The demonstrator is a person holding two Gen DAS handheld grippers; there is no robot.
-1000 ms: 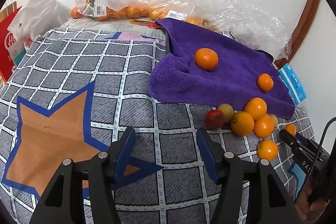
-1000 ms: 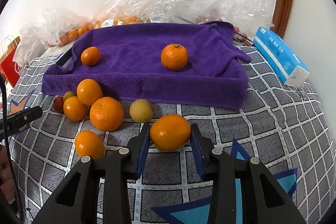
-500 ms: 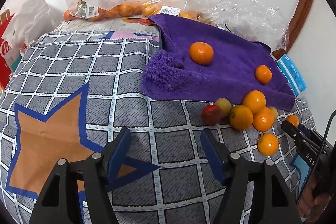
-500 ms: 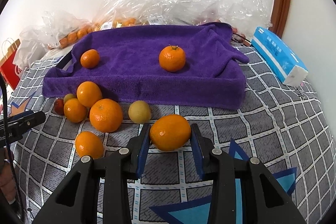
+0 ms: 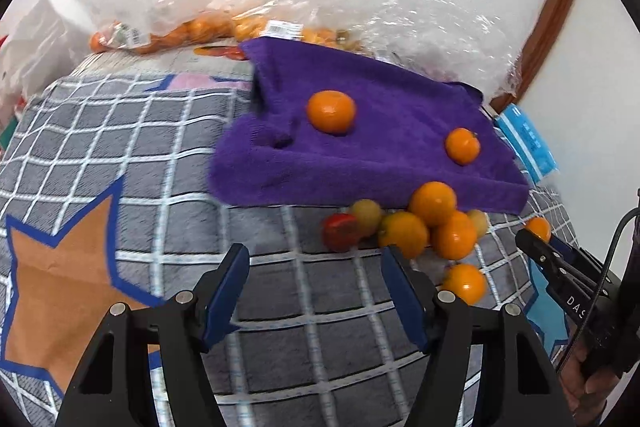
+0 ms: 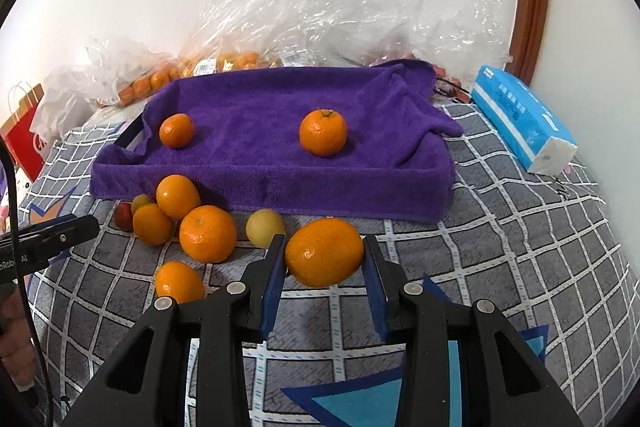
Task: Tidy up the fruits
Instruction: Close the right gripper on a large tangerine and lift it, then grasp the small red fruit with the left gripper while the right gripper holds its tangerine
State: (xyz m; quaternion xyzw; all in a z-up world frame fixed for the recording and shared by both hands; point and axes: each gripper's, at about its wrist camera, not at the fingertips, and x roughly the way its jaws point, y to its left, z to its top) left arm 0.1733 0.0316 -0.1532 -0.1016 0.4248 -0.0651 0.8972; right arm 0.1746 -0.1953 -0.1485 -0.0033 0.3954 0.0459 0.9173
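1. The right gripper [image 6: 324,253] has its two blue pads closed against the sides of an orange [image 6: 324,251]; we see the fruit pinched between them, just in front of the purple towel tray [image 6: 352,205].
2. The left gripper [image 5: 314,289] stands wide apart and holds nothing; it hangs over the checked cloth surface [image 5: 160,155], short of the loose fruit.
3. Two oranges already lie on the towel: one toward the left [image 6: 176,130], one near the middle [image 6: 323,132], well apart from each other.
4. Loose fruit remains on the cloth by the tray's front edge: a cluster of oranges [image 6: 207,233], a pale yellow fruit [image 6: 264,227], a small red fruit [image 6: 123,217], and one orange [image 6: 179,281] nearer to us.
5. We judge the step in hand to be carrying the gripped orange to the towel, with most of the sorting yet to do.
6. The next move, in our judgement, calls for lifting the orange clear of the tray's raised front edge and setting it down on bare towel apart from the two already there, since round fruit may roll.
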